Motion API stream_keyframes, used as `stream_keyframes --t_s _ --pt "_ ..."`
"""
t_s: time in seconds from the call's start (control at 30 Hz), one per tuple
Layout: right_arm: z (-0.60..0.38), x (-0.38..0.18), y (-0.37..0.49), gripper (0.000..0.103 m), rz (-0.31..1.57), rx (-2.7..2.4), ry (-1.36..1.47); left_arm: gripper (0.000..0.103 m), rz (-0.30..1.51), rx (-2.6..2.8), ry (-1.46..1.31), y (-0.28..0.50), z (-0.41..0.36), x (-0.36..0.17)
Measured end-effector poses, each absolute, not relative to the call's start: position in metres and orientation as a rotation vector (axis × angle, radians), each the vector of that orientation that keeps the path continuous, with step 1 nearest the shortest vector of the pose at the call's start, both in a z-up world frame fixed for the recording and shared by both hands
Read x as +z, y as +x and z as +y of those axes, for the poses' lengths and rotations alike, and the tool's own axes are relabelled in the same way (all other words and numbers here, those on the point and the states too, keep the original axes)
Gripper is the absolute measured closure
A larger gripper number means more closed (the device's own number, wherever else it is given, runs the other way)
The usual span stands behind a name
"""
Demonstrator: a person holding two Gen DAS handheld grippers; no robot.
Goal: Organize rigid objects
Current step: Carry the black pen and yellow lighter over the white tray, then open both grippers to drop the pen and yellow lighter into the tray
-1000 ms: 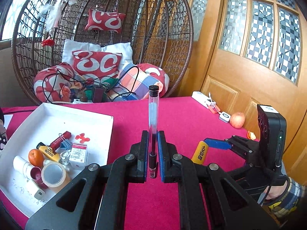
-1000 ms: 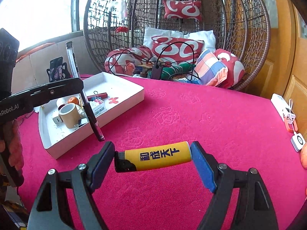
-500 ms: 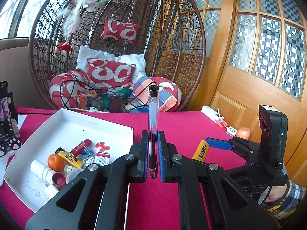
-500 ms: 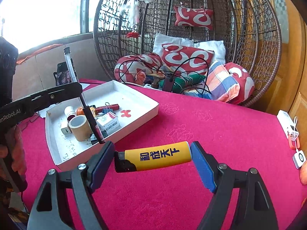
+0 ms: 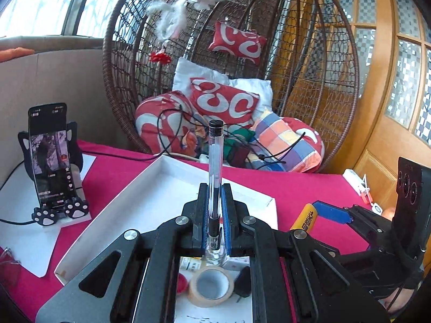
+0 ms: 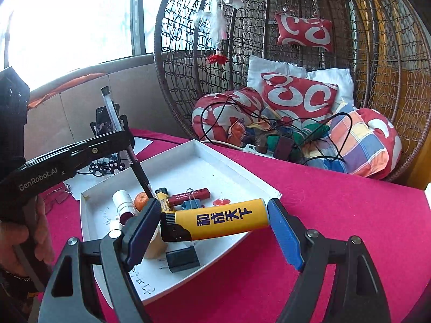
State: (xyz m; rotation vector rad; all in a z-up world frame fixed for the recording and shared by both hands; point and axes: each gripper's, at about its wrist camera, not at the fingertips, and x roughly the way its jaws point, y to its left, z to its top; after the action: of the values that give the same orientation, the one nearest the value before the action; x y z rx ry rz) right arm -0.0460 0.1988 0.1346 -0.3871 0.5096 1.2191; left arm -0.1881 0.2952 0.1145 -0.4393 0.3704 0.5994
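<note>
My left gripper (image 5: 214, 215) is shut on a clear pen (image 5: 215, 167) that stands upright between its blue pads, hovering over the white tray (image 5: 150, 185). In the right wrist view the same pen (image 6: 113, 113) slants down toward the tray's contents, held by the left gripper (image 6: 126, 141). My right gripper (image 6: 214, 224) is shut end to end on a yellow lighter (image 6: 218, 219) with a black cap, above the tray's (image 6: 234, 169) near right edge. The lighter (image 5: 304, 218) also shows at the right of the left wrist view.
The tray holds a tape roll (image 5: 211, 285), an orange (image 6: 141, 200), a white tube (image 6: 122, 200), a red pen with a binder clip (image 6: 192, 195) and a black plug (image 6: 181, 259). A phone on a stand (image 5: 51, 158) is left. A wicker chair (image 6: 296, 53) with cushions stands behind the red table (image 6: 336, 202).
Both grippers have travelled left toward the tray with their loads. The left gripper with the pen went from beside the tray to over it; the lighter now hangs above the tray's edge.
</note>
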Motion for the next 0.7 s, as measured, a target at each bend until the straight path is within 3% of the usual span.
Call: stream_keyframes --t_s 0.3,0.33,0.4,0.47,0.5,0.53,0.57,0.7 --pt "0.245 0.096 -0.045 0.021 0.586 1.223 -0.378 0.095 0.422 0.66 -0.531 -0.2 0.313 0.08" --pt "0.246 0.093 -0.045 0.021 0.595 1.223 -0.37 0.091 0.429 0.67 -0.539 -0.2 0.313 0.078" --pt "0.244 0.089 -0.042 0.019 0.617 1.227 -0.34 0.077 0.425 0.684 -0.561 -0.202 0.312 0.076" --pt "0.239 0.087 -0.039 0.008 0.624 1.222 -0.31 0.034 0.418 0.706 -0.562 -0.205 0.309 0.075" --pt "0.235 0.087 -0.037 0.0 0.624 1.218 -0.297 0.023 0.415 0.722 -0.557 -0.205 0.307 0.075" --pt "0.23 0.087 -0.036 0.0 0.622 1.215 -0.279 0.012 0.413 0.738 -0.552 -0.206 0.304 0.075" --pt "0.226 0.087 -0.033 0.0 0.627 1.213 -0.261 0.008 0.412 0.751 -0.547 -0.207 0.302 0.075" --pt "0.206 0.086 -0.025 0.0 0.653 1.194 -0.193 0.007 0.443 0.8 -0.522 -0.205 0.295 0.076"
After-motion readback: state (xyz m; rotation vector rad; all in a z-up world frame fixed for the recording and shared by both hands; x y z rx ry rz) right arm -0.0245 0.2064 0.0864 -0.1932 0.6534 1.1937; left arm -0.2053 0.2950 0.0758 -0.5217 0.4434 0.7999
